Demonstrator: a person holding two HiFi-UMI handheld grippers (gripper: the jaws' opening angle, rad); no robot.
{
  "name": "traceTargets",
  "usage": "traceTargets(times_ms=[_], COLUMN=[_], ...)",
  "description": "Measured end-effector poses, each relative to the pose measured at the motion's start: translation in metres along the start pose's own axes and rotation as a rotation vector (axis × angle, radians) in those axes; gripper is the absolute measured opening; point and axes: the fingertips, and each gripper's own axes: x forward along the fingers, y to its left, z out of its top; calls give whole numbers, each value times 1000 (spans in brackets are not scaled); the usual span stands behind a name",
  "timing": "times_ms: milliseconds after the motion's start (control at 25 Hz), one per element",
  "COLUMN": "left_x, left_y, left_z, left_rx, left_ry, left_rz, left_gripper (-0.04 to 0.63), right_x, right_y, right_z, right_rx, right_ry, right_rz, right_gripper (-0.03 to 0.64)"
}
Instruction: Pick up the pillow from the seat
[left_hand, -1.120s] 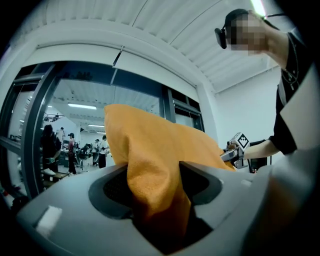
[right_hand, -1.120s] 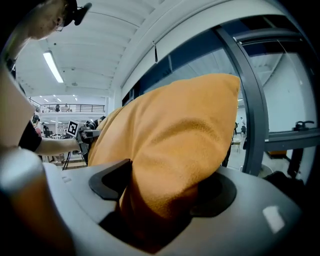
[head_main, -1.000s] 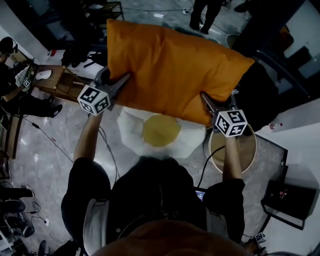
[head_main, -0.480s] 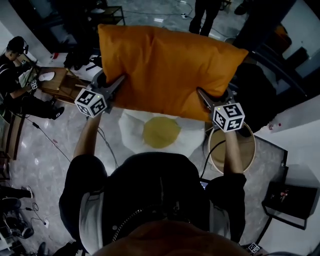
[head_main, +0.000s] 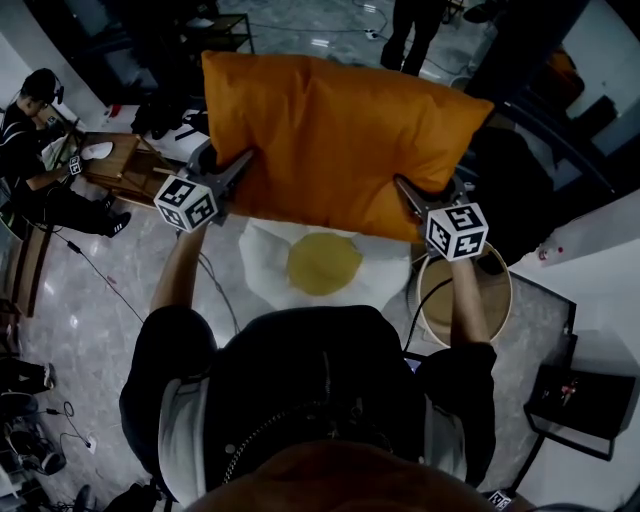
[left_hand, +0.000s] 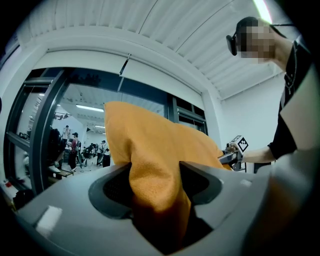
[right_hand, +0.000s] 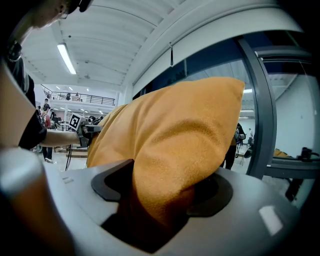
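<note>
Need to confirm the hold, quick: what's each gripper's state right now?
Left gripper: shut on the orange fabric pillow.
Right gripper: shut on the same pillow, jaws just been closing tighter.

Lab hall: glass partition, onlookers.

I see a plain orange pillow between my left gripper and right gripper, whose cubes carry black-and-white squares; below them, a white seat with yellow centre

pillow above seat, table far left
</note>
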Motion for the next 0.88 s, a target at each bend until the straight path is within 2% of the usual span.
traceTargets(times_ms=[880], left_x=[2], left_y=[-2], left_z=[1], left_rx=[2], left_ry=[7], left_rz=[-8], left_gripper=[296], right_x=[-3], right_y=[-2], right_z=[-1], right_rx=[8], right_ry=[5], right_rz=[-9], right_gripper=[330])
